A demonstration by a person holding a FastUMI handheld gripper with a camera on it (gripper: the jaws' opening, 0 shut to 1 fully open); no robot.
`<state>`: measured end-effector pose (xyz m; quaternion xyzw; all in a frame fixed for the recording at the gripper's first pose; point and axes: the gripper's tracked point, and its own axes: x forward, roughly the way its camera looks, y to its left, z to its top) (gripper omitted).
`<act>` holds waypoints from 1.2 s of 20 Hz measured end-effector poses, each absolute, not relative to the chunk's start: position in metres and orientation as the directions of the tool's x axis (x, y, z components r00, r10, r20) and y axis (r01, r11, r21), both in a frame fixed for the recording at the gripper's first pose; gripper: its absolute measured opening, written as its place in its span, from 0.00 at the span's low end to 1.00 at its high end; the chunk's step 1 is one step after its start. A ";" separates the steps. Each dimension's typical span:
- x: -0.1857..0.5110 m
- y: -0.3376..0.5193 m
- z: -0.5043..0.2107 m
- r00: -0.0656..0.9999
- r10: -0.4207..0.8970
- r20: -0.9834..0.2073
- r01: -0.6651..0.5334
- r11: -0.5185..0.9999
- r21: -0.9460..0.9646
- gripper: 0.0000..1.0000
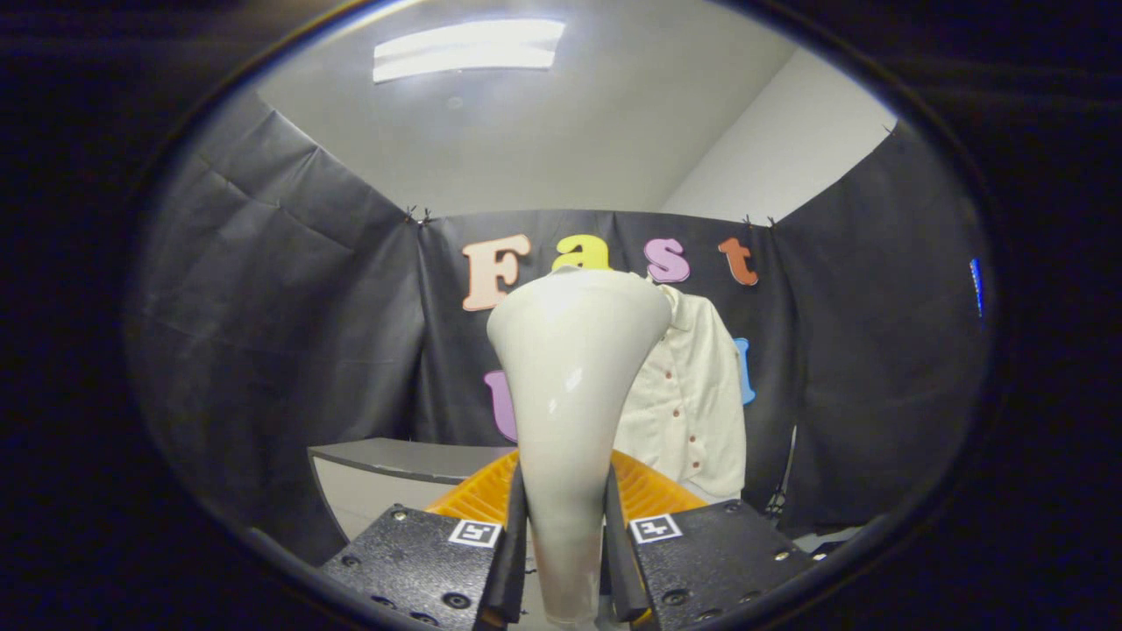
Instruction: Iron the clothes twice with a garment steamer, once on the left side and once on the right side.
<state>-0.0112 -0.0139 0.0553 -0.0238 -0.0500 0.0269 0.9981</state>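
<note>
The gripper (565, 543) holds the garment steamer (570, 394). The jaws are clenched on its white handle, one black finger pad (513, 552) pressing against each side of the narrow lower section. The handle sits squarely between the jaws and fills the gap.

The steamer's long axis runs straight up from the jaws, roughly upright. The body is slim where it is gripped and flares outward into a broad, rounded head at the top. The glossy rear of the head faces the camera; the steam face is turned away and cannot be seen.

Beyond the steamer, slightly to its right, a cream button-front shirt (697, 403) hangs against the black cloth wall of the booth. The steamer head covers the shirt's left portion; its collar, one sleeve and a row of dark buttons show to the right of the head. Whether the head touches the fabric cannot be determined from this view.

Just ahead of the jaws and behind the handle sits an orange ribbed object (644, 491), showing on both sides of the handle; its nature cannot be told. Further left lies a grey surface (394, 456) with a pale front. Nothing stands between the steamer head and the shirt.
</note>
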 end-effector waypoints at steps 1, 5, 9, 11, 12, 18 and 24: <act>-0.017 -0.013 0.049 0.994 0.051 0.098 -0.045 0.997 -0.059 0.39; -0.037 -0.008 0.024 0.994 0.034 0.104 -0.027 0.997 -0.069 0.40; -0.045 -0.005 0.014 0.994 0.062 0.094 -0.055 0.995 -0.077 0.40; -0.046 -0.008 0.011 0.993 0.069 0.099 -0.060 0.994 -0.090 0.40; -0.045 -0.011 0.009 0.994 0.065 0.089 -0.057 0.994 -0.089 0.40; -0.045 -0.026 -0.002 0.996 0.047 0.074 -0.041 0.997 -0.069 0.41; -0.055 -0.021 -0.005 0.995 0.088 0.048 -0.085 0.995 -0.054 0.40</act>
